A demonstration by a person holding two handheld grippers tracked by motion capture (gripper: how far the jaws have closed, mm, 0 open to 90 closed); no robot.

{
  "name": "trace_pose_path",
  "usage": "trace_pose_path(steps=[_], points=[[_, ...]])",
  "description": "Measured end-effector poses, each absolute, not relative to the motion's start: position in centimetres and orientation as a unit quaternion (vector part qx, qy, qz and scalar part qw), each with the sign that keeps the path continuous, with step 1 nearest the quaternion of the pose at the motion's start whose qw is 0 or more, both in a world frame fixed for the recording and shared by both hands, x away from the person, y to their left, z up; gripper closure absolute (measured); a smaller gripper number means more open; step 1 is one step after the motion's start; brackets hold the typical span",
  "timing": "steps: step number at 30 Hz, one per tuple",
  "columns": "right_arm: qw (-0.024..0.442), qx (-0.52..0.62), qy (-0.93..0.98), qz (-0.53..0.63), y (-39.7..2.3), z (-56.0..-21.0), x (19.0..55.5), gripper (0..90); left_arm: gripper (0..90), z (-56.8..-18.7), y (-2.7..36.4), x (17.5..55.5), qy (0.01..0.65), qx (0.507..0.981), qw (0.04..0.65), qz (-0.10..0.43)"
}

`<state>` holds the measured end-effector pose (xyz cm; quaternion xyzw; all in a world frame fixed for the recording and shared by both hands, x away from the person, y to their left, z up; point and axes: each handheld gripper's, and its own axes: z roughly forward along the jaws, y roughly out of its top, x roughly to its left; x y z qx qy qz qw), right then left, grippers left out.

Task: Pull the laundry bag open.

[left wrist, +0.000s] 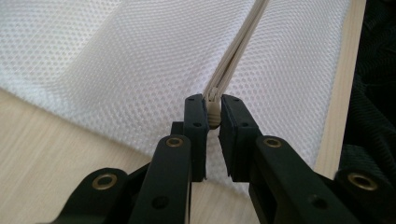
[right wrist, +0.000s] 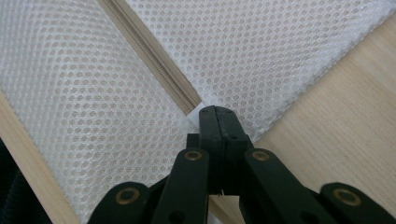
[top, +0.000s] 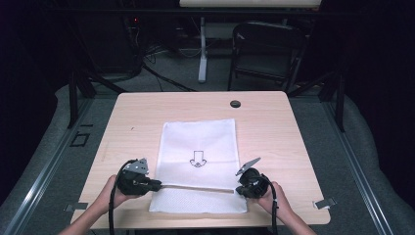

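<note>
A white mesh bag (top: 198,147) with a small black arrow print lies flat on the wooden table (top: 274,127). Its beige zipper (top: 195,187) runs across the near end, between my two grippers. My left gripper (top: 159,185) is at the bag's left edge. In the left gripper view its jaws (left wrist: 213,109) are shut on the pale zipper pull (left wrist: 214,120), and the zipper (left wrist: 238,46) stretches away from them over the mesh (left wrist: 116,70). My right gripper (top: 238,189) is at the bag's right edge, shut (right wrist: 217,114) on the fabric at the zipper's end (right wrist: 198,111).
A small black round cap (top: 235,103) sits in the table's far side. Metal clips (top: 324,203) are on the near corners. Behind the table stand a dark chair (top: 266,49) and a white post (top: 202,49). Bare wood lies on both sides of the bag.
</note>
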<state>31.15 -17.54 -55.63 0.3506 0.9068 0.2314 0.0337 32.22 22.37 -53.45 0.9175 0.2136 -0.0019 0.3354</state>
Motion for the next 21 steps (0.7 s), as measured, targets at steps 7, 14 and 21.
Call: trace_pose_path(steps=[7, 14, 21], points=[[0.034, 0.349, 0.908, 0.229, -17.5, -55.6, 31.2, 90.0, 81.7, -54.2, 22.8, 32.1, 0.221, 0.916, 0.334, -0.007], [0.025, 0.347, 0.906, 0.243, -18.1, -55.7, 31.3, 90.0, 81.4, -54.9, 22.9, 32.2, 0.226, 0.914, 0.337, -0.017], [0.037, 0.326, 0.914, 0.238, -17.8, -55.6, 31.1, 82.5, 80.3, -55.4, 22.7, 32.4, 0.231, 0.914, 0.334, -0.024]])
